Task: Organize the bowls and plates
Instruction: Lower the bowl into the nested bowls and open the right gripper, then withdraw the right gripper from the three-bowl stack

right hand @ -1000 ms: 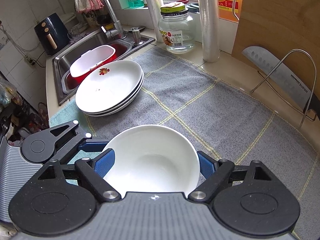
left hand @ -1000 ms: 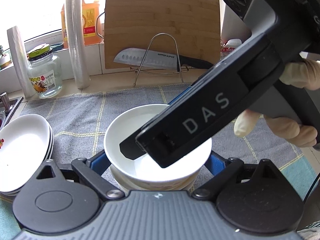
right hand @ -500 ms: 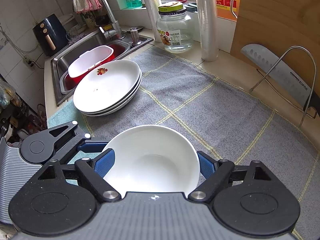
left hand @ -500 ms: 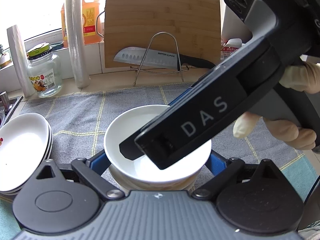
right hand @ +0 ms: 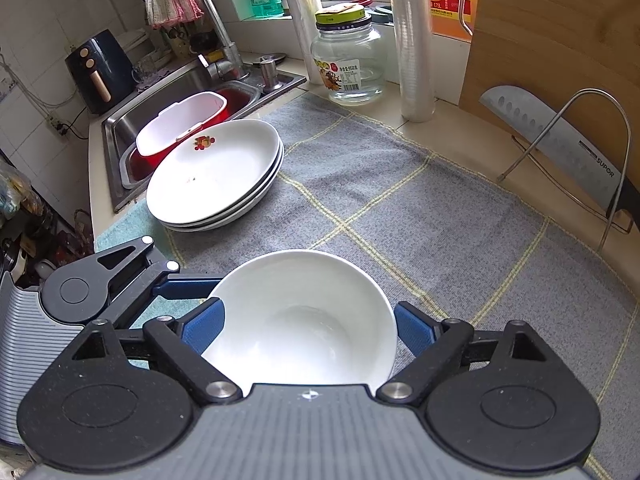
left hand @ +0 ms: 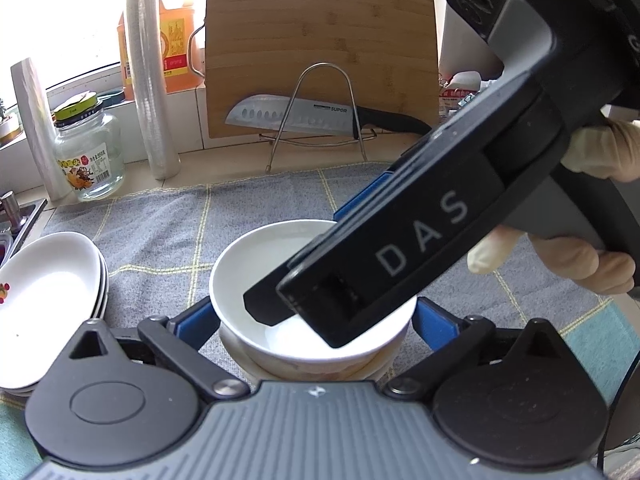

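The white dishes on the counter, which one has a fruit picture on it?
The top plate of the stack beside the sink; a small red and yellow fruit print sits near its rim. The bowl between the jaws is plain white.

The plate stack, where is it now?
In the right wrist view the plate stack sits left on the grey mat, beside the sink.

Grey checked mat (right hand: 420, 216) covers the counter (right hand: 452, 128)

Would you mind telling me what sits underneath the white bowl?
The white bowl is nested on another bowl, only its beige-banded rim showing, on the grey cloth. Whether more are stacked beneath is hidden.
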`<state>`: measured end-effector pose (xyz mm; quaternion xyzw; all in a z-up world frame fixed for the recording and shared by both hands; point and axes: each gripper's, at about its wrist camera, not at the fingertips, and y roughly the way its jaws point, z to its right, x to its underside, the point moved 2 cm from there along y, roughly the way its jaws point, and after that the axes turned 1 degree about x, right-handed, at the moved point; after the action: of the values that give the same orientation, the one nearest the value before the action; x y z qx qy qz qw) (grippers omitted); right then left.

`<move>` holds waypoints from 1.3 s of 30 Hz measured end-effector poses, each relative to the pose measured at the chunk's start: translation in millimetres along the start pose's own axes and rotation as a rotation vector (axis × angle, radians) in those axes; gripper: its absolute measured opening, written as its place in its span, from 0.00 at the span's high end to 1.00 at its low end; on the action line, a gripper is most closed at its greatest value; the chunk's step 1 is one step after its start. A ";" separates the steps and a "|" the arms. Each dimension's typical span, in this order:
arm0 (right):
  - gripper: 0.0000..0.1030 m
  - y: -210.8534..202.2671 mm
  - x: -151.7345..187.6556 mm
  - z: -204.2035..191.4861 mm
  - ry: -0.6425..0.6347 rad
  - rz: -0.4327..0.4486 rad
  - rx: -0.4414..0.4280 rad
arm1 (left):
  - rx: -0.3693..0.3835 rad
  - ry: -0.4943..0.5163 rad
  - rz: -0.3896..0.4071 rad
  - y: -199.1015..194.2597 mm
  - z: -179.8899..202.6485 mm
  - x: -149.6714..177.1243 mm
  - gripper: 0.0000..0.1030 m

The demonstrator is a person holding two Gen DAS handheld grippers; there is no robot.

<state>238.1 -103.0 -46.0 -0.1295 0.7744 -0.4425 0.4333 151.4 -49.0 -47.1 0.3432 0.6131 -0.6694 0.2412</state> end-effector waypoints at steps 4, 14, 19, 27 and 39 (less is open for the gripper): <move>0.05 0.3 2.4 -2.2 -0.006 -0.002 0.005 | 0.004 -0.002 -0.002 -5.0 -2.1 1.6 0.02; 0.01 0.4 14.7 -14.6 -0.049 0.009 0.068 | 0.007 -0.006 -0.011 -17.6 -6.2 10.4 0.02; 0.01 -0.9 19.7 -15.0 -0.036 0.016 0.086 | 0.026 0.000 -0.019 -19.9 -7.2 13.9 0.02; 0.00 -5.3 27.7 -19.6 -0.033 0.041 0.146 | 0.062 0.021 -0.051 -16.7 -12.5 22.3 0.02; 0.00 -58.3 36.1 2.9 0.156 0.223 0.257 | 0.122 0.141 -0.194 15.6 -45.5 51.7 0.02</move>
<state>208.4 -159.3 -20.2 0.0481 0.7523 -0.4956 0.4313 136.9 -1.1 -96.9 0.3425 0.6171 -0.6998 0.1106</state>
